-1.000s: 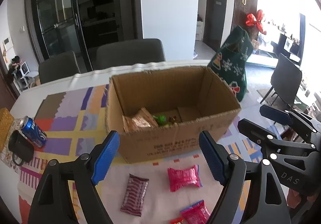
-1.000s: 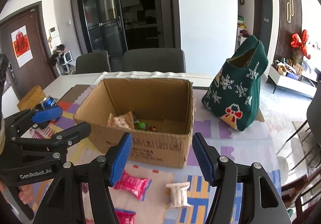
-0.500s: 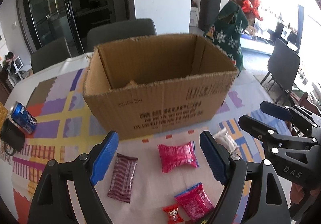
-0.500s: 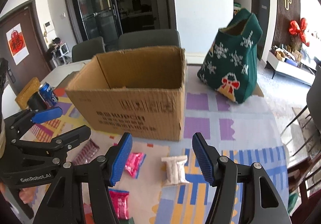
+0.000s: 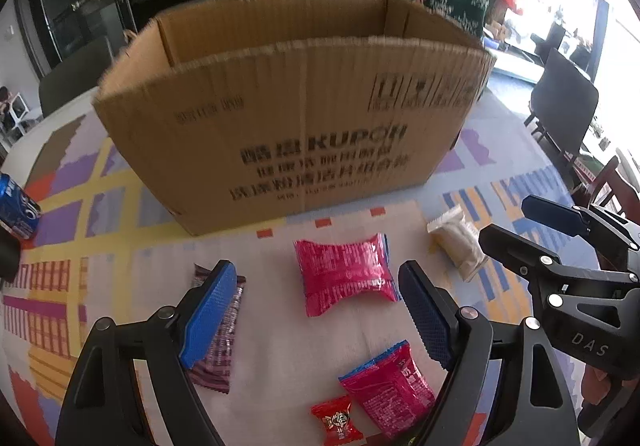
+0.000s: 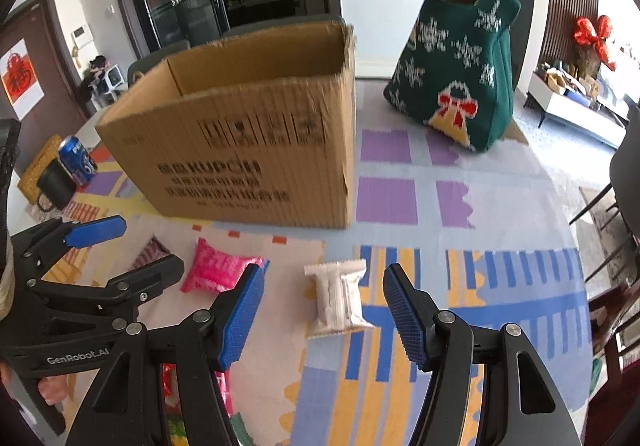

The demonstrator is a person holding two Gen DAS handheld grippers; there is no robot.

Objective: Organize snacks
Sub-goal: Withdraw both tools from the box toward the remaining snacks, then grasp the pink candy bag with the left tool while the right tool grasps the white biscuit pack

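pink snack bag [image 5: 345, 273] sits under the left claw [image 5: 316, 320], white pack [image 6: 338, 296] under the right claw [image 6: 320, 316]; both claws are apart, holding nothing. next: go lower, squeeze, then drop them in the cardboard box [image 5: 288, 118].

Cardboard box [image 5: 288, 118] being seen standing on table mat [image 6: 480, 286], knitted bag [image 6: 460, 78] behind to its right. Snack packets being seen lying before box: striped packet [image 5: 222, 342] leftmost, large packet [image 5: 344, 274] centre, pale packet [image 6: 338, 296] right. Can [image 6: 78, 164] and mug [image 6: 54, 184] being seen left of box.
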